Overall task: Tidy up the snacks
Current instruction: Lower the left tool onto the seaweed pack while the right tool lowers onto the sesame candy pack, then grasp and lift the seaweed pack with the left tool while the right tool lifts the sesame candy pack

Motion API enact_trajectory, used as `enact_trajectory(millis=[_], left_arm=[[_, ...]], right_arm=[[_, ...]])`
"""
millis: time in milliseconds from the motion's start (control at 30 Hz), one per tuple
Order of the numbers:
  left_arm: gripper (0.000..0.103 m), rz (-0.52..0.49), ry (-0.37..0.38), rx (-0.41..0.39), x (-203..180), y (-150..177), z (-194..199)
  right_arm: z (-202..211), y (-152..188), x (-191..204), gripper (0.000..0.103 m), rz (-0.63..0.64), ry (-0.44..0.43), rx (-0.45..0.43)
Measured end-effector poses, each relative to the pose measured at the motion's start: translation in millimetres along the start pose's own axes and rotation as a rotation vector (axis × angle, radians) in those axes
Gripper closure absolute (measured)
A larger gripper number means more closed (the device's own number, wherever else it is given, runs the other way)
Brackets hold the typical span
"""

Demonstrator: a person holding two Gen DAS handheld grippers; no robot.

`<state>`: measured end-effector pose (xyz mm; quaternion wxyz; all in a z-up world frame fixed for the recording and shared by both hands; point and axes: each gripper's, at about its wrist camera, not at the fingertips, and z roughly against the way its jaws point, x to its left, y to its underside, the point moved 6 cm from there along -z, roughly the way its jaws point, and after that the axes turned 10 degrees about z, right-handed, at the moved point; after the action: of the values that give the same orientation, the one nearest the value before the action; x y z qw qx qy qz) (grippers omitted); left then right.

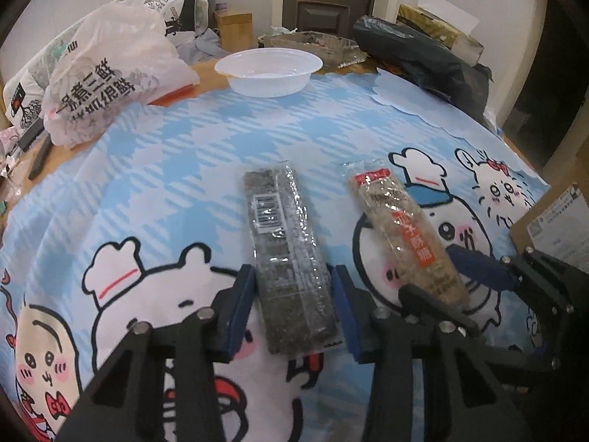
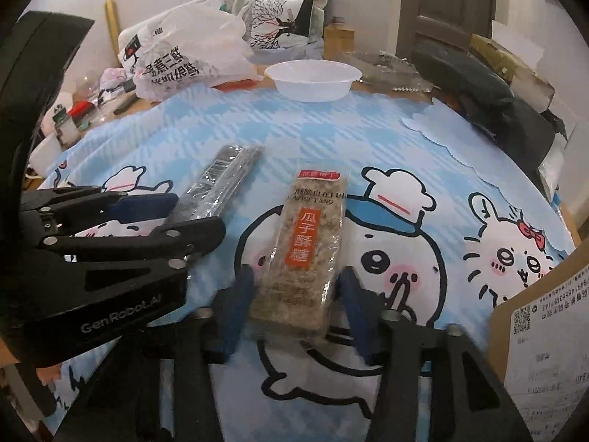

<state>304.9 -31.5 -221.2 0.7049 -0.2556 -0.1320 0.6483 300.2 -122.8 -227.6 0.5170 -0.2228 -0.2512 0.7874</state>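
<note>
While both units sit low over the bench (image 1: 206, 70), each brackets one snack package. Left hand-held gripper (image 1: 292, 311): jaws spread wide, blue pads either side of the near end of the dark sesame-coloured bar in clear wrap with a barcode label (image 1: 285, 258); the left pad looks touching or nearly so, a small gap shows at the right pad, and the bar lies flat on the light-blue checked cloth with cartoon chef figures (image 1: 176, 154). In the left wrist view this bar occupies the centre of the frame.

Right hand-held gripper (image 2: 296, 304): jaws likewise wide, straddling the near end of the pale seed brittle bar in clear wrap with an orange label (image 2: 305, 250), which lies flat at centre frame in the right wrist view; gaps show on both sides.

Both bars lie side by side, near but apart, the dark one to the left.

Upper centre of both frames: a white plastic bowl (image 1: 268, 70) at the cloth's far edge. Upper left: a white printed plastic bag (image 1: 110, 77). Lower right: a brown cardboard box with a shipping label (image 2: 545, 350).
</note>
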Motion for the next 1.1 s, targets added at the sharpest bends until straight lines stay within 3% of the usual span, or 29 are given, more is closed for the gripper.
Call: enact_trajectory(millis=[133,267,367,533,700,800,1033,1100], left_arm=[[0.064,0.013,0.024,0.012,5.9,21.4,16.6],[0.064,0.01,0.046,0.019,11.4,59.6,46.1],[0.064,0.004,0.042,0.023,15.8,88.8,65.4],[0.063,-0.013,0.018,0.011,14.6,120.4,84.8],[0.056,-0.002,0.01,-0.008,11.3,120.6,84.2],[0.056,0.008,-0.018,-0.028,12.7,111.7,76.9],[0.061,0.014,-0.053,-0.072,15.9,95.6,65.6],[0.063,0.011,-0.056,-0.076,16.5,94.7,65.6]], right_arm=[[7.1,6.1,5.6,0.064,0.009,-0.018,-0.001],[28.4,24.9,21.8,0.064,0.034,-0.103,-0.006],[47.8,51.4,38.2,0.064,0.101,-0.177,-0.002],[71.8,75.1,46.8,0.064,0.151,-0.208,-0.018],[79.0,84.2,44.5,0.061,0.146,-0.175,-0.037],[76.3,79.2,42.5,0.051,0.142,-0.146,-0.058],[57.7,66.6,47.3,0.051,0.191,-0.121,-0.061],[56.1,65.0,49.0,0.057,0.199,-0.121,-0.072]])
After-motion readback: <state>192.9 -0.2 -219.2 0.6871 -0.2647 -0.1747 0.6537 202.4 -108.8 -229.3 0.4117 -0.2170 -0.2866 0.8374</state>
